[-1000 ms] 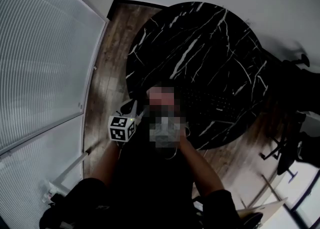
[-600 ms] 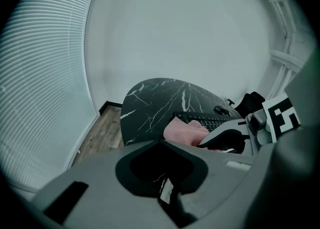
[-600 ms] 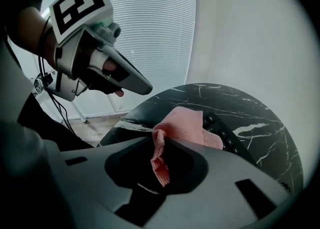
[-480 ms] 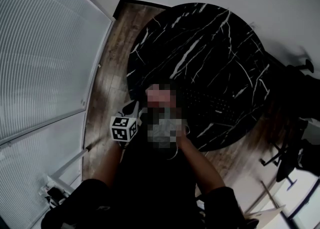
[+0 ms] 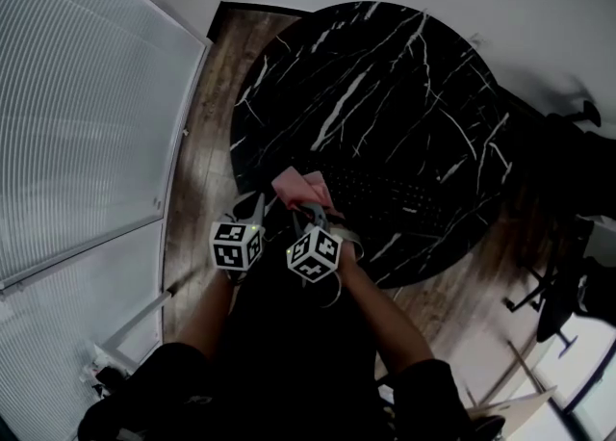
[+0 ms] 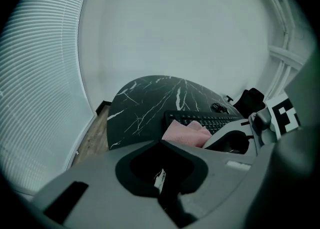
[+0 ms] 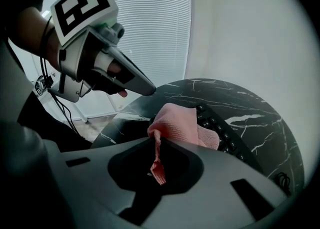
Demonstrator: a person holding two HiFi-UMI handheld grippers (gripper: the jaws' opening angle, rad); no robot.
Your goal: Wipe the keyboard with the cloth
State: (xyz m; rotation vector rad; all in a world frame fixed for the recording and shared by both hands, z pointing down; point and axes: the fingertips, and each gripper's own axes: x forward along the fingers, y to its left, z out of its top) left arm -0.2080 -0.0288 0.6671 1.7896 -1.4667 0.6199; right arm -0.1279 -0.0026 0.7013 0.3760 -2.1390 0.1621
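Presently, my right tool [image 7: 157, 149] is clenched on a thin edge of the pink cloth [image 7: 176, 122]. The rest of the cloth bunches forward over the near end of the black keyboard [image 7: 223, 134], though I cannot tell whether it touches the keys. My left tool [image 6: 160, 179] is closed on nothing, just beside at 9 o'clock. I judge the cloth light, soft and limp: it will fold and drag, so a fuller bite on the bunched middle should serve better. The keyboard lies toward 5 o'clock on the round black marbled counter [image 5: 385, 73], whose top looks polished and slick. Ribbed blinds [image 5: 77, 121] stand at 9 o'clock, with wood flooring [image 5: 207, 131] beneath.
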